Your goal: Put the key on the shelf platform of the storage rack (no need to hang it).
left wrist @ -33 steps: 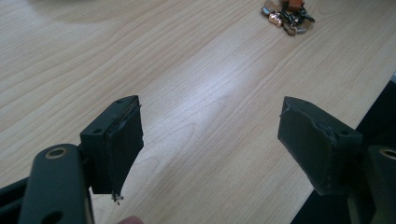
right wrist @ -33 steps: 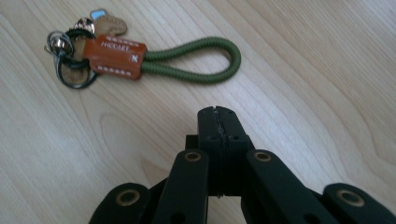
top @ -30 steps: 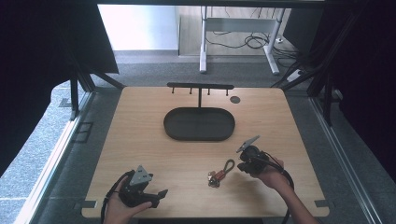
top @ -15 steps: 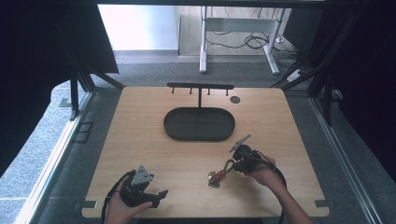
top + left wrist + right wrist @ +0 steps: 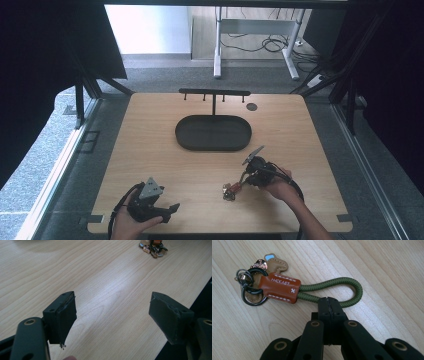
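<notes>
a person's right gripper (image 5: 243, 183) pinches the olive-green braided cord loop (image 5: 337, 288) of a keychain on a pale wooden table (image 5: 150, 150), its two black jaws pressed together on the lower strand of the loop, as the right gripper view shows. the cord runs into a rust-brown leather sleeve with white stitching (image 5: 280, 287), which joins a cluster of dark metal rings (image 5: 249, 287) and a tan leather charm (image 5: 274, 265) lying flat on the wood. in the high view the keychain sits near the table's front edge, right of centre, with its ring end (image 5: 229, 191) pointing toward the person's left and the right hand (image 5: 280, 187) just behind the gripper.

the left gripper (image 5: 167, 210) rests low at the front left of the table, well apart from the keychain, with a grey three-cornered plate (image 5: 151, 188) on top. in the left gripper view its black jaws stand wide apart with bare wood between them, and the keychain's ring end (image 5: 153, 247) shows far off at the top edge.

farther back, at the middle of the table, lies a dark oval tray (image 5: 213, 132), and behind it stands a black t-shaped rack with small pegs (image 5: 214, 93). a small dark round disc (image 5: 252, 106) sits in the tabletop to the rack's right.
</notes>
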A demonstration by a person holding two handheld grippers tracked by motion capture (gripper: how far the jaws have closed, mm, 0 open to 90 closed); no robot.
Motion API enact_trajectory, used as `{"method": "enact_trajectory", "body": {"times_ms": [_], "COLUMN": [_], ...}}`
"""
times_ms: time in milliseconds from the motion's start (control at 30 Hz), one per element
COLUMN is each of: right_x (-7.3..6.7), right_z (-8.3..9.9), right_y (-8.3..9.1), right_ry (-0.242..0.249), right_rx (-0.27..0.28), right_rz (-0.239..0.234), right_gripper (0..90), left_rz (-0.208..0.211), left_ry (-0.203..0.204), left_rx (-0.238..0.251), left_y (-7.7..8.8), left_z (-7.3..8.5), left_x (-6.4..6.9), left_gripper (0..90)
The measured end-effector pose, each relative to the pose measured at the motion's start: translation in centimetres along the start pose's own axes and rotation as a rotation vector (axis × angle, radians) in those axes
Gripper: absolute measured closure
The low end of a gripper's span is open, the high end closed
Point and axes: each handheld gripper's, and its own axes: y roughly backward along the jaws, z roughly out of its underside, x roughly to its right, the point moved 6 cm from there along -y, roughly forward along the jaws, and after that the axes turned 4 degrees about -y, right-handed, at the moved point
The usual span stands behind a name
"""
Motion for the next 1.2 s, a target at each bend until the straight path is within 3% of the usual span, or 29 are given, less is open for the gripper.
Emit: {"method": "enact_trajectory", "body": {"times_ms": [667, 1200], "right_x": [0.2, -0.3], "right_z": [-1.0, -4.2], "right_y": [-0.6, -2.0], "right_ry": [-0.011, 0.013], "right_rx": [0.001, 0.006], "right_rz": [-0.003, -0.017], "right_gripper": [90.0, 90.0], "left_rz": [0.000, -0.004], "left_ry": [-0.001, 0.004], "left_rx": [0.001, 0.006], "left_y": [0.1, 0.3], "left_z": [0.0, 0.1], "left_x": [0.0, -0.3], "left_gripper": [22.6, 22.6]}}
